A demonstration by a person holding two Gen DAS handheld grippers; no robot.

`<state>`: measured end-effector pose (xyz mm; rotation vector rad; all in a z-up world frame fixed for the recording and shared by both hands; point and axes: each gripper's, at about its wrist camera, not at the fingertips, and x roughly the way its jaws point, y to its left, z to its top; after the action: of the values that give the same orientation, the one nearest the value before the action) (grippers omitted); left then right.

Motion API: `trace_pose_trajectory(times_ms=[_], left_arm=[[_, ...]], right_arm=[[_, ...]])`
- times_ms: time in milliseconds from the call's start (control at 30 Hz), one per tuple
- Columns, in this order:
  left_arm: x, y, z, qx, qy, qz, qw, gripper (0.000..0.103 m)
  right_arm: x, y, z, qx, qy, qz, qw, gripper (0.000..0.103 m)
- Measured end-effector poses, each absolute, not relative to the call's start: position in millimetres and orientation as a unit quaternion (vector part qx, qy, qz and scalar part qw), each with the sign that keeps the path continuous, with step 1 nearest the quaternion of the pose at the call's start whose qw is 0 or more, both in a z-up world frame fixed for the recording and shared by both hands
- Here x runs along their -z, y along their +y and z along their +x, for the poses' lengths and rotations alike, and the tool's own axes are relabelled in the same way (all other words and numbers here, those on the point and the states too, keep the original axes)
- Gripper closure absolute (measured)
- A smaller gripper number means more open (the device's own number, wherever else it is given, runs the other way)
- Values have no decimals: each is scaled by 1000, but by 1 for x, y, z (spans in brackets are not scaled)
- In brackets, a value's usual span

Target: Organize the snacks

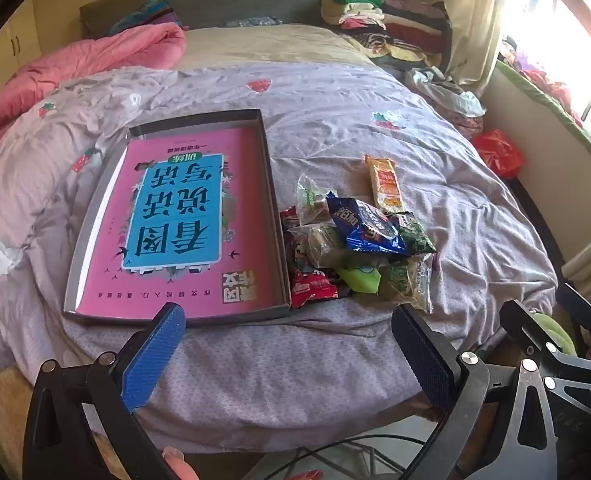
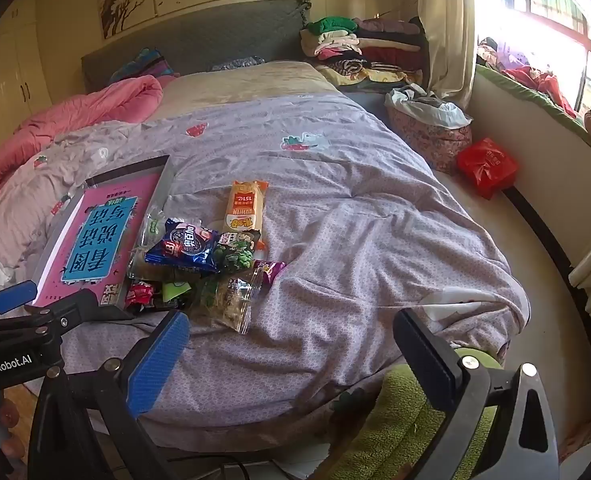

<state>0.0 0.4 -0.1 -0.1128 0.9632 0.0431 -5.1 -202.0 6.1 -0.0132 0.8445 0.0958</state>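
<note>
1. The left claw (image 1: 289, 344) stands wide open with nothing between its blue pads, hovering at the near edge of the bed (image 1: 335, 128), just short of the tray.
2. The right claw (image 2: 291, 354) is likewise spread wide and empty, hanging over the bedcover on the near side of the snack pile.
3. The shallow grey tray (image 1: 273, 184), the landmark here, lies flat on the bedcover; its floor is filled by a pink-and-blue printed sheet, and no snack sits in it.
4. The snack pile (image 1: 355, 248) lies against the tray's right wall: a blue biscuit packet (image 1: 365, 226) on top, clear bags of green and brown pieces, a red wrapper near the tray's near corner, a lime-green one below.
5. An orange-yellow packet (image 1: 383, 186) lies alone, just beyond the pile, away from the tray.
6. Judged from this, sorting has not begun. The next move calls for lowering a claw over one loose, topmost packet, probably the blue one, and closing gently on crinkly film.
</note>
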Motion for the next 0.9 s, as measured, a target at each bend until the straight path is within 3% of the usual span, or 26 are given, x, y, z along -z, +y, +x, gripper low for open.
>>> trace_pose_trajectory(times_ms=[900], left_arm=[[-1, -4, 0, -12, 462, -47, 885, 0]], right_arm=[[-4, -199, -3, -41, 412, -17, 910, 0]])
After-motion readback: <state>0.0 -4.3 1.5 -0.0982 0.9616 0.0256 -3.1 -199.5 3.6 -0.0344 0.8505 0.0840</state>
